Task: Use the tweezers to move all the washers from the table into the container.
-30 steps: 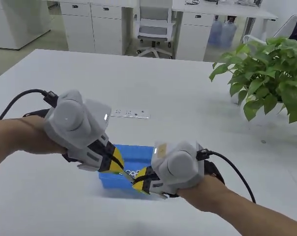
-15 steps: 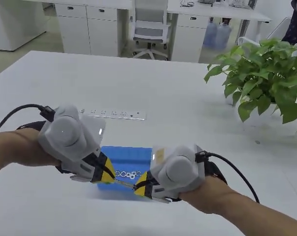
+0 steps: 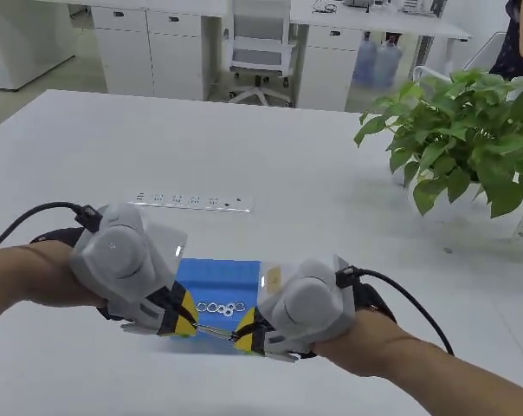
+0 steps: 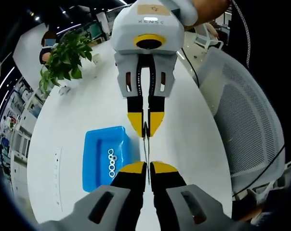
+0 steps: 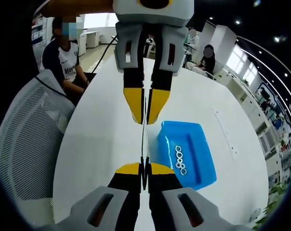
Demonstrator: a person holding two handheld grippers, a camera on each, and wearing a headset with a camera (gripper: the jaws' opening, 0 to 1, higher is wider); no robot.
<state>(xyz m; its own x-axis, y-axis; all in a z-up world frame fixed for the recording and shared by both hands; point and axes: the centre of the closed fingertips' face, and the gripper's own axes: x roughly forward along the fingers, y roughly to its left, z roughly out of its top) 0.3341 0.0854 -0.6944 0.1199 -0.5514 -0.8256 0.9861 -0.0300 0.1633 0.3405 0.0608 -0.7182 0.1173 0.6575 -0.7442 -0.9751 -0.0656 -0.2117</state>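
The tweezers (image 3: 215, 330) are a thin metal strip spanning the short gap between the two sets of tongs, above the near edge of the tabletop (image 3: 313, 173). We see the left tongs (image 3: 182, 315) clenched on the left end of the tweezers and the right tongs (image 3: 244, 334) clenched on the right end. In each gripper view the yellow tips are pressed together on the strip, and the opposite tongs face them tip to tip. We cannot tell whether the tweezers touch the tabletop.

The washers (image 3: 221, 308) lie in a short row, side by side, inside the container (image 3: 220, 276), close to its near wall. The container is a shallow blue tray resting flat on the tabletop just beyond the tweezers, between the two grippers in the head view. In the left gripper view it lies to the left of the tongs, and in the right gripper view to the right.

A white power strip (image 3: 192, 201) lies farther back on the tabletop, well apart from the container. A leafy green plant (image 3: 456, 130) stands at the far right. An office chair (image 3: 260, 52) and white cabinets (image 3: 149, 48) stand beyond the far edge.
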